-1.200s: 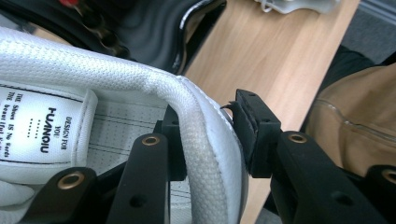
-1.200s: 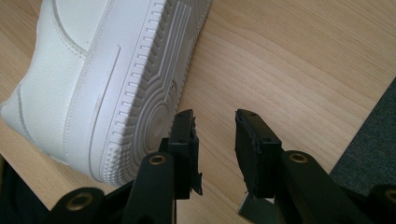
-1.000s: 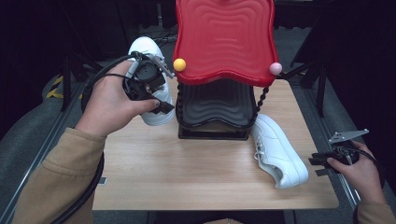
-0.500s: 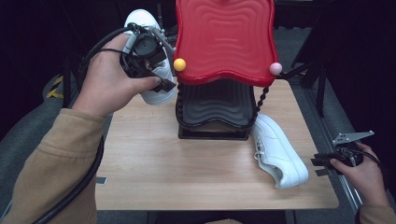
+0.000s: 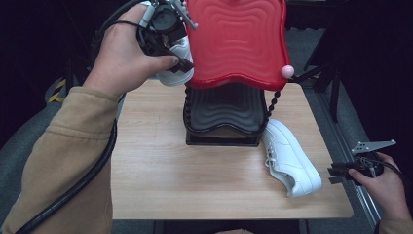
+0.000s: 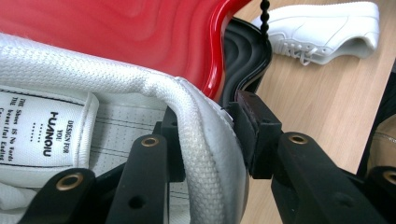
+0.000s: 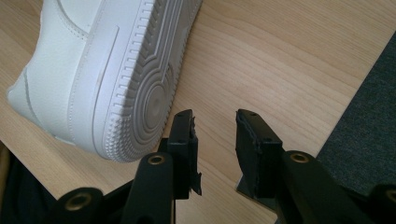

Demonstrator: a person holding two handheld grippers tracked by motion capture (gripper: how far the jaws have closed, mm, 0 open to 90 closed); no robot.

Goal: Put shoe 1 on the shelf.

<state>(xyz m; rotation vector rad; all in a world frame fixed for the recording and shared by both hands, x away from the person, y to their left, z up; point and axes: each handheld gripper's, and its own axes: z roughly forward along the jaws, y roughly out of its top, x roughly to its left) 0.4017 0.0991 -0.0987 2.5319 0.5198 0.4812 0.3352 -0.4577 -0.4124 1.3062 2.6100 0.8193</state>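
White leather shoe, lifted: the left gripper (image 5: 163,24) has its jaws clamped on the padded heel collar of one white shoe (image 5: 175,68), one pad inside the opening, one outside; in the high view it hangs above the far left corner of the table (image 5: 160,161), just beside the red top tray (image 5: 234,39) of the shoe rack.
Grip risk: the pads (image 6: 252,135) pinch only a soft, rounded collar edge. I judge the shoe could swing on that edge or slide out if the hand tilts sharply.
Collision risk: the shoe's heel sits close against the red tray's rim in the left gripper view. A sideways move at this height would likely knock the sole or toe into that rim and twist the shoe loose.
Rack risk: the black lower tray (image 5: 224,109) stands under the red one on thin beaded posts; a hard bump could rock the whole stand.
Second white shoe (image 5: 292,158): lying near the right edge of the table, just beside the rack's base.
Right gripper (image 7: 215,135): jaws apart, nothing between them, low over the table's near right corner, just beside that shoe's sole (image 7: 140,88). A careless nudge could push it towards the edge.
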